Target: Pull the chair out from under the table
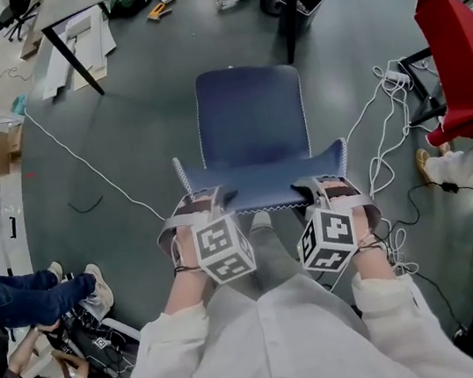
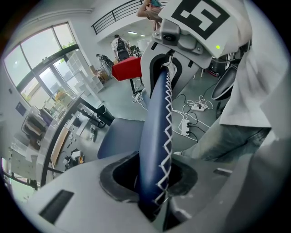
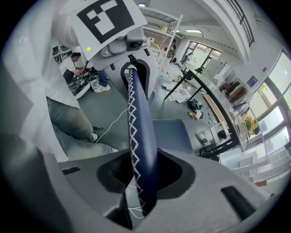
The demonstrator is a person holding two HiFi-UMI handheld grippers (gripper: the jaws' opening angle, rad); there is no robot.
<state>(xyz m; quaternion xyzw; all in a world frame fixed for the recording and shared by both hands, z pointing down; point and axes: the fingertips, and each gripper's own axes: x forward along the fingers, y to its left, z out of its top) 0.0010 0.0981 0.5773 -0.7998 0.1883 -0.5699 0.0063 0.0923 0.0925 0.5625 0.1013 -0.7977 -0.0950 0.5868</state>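
My left gripper (image 1: 198, 201) and right gripper (image 1: 328, 185) both pinch the thin back of the chair (image 1: 251, 123), and it may slip out if I tug too hard.

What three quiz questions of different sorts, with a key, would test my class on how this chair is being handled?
1. True or false: the right claw is empty.
2. Which part of the chair does the left claw grip? A: the seat. B: the top edge of the backrest. C: a leg.
3. Fill in: the zigzag stitching along the backrest edge is ____ in colour.

Key: 1 false, it is shut on the backrest; 2 B; 3 white.
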